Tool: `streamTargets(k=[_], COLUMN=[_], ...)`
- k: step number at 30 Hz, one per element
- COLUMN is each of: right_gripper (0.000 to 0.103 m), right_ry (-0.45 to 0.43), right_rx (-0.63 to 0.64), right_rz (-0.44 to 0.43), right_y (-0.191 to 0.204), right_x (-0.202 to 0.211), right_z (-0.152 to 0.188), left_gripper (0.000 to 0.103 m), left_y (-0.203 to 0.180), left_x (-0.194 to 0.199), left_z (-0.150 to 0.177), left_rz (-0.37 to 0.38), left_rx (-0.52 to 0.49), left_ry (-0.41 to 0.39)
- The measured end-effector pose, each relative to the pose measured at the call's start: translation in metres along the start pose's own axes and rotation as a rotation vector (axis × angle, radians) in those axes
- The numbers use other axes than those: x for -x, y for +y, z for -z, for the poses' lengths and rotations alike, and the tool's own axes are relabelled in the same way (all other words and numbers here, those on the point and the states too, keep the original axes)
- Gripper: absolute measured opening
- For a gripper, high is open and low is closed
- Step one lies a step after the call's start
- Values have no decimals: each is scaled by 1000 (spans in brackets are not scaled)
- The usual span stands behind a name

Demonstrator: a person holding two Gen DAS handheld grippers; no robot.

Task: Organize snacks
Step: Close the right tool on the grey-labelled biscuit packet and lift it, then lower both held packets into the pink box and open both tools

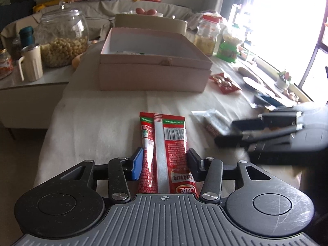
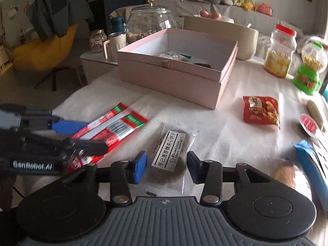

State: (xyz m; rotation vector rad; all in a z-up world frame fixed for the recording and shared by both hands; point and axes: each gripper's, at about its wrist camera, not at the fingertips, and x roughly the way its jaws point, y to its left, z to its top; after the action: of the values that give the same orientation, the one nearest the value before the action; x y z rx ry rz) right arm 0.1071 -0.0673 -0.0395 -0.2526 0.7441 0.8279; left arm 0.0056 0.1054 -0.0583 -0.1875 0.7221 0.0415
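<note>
To my left stood a cream mug [image 1: 30, 64] beside a teal bottle [image 1: 27, 34]; a yellow chair [image 2: 44, 48] sat behind, jacket [image 2: 58, 10] draped over it.

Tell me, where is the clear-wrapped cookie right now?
The clear-wrapped cookie lies on the white cloth in the right wrist view, between the right tongs, with the long red packet on its left and the pink box beyond.

Daylight pours in from the window [image 1: 287, 30] at the far right and burns it out to white glare. The table cloth [image 1: 102, 112] is softly lit, with faint shadows. The other gripper [image 1: 260, 131] smears with motion blur. Edges bend and darken toward the corners.
</note>
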Motion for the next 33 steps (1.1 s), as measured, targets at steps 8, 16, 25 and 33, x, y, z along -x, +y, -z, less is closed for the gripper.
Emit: streamTargets(k=[8, 16, 25, 33], right_gripper=[19, 27, 54, 39], right_ry=[-178, -140, 72, 95], right_rx=[-41, -35, -124, 46], right_rz=[-14, 6, -9, 15], right_y=[-21, -31, -11, 19], right_x=[82, 83, 17, 10], right_z=[-30, -41, 3, 6], left_gripper=[50, 50, 50, 50], left_y=[-16, -12, -2, 0], left_x=[56, 68, 20, 33], left_z=[-22, -61, -30, -18], left_rz=[49, 29, -115, -30], left_rx=[-43, 44, 126, 108], left_ry=[-151, -192, 47, 33])
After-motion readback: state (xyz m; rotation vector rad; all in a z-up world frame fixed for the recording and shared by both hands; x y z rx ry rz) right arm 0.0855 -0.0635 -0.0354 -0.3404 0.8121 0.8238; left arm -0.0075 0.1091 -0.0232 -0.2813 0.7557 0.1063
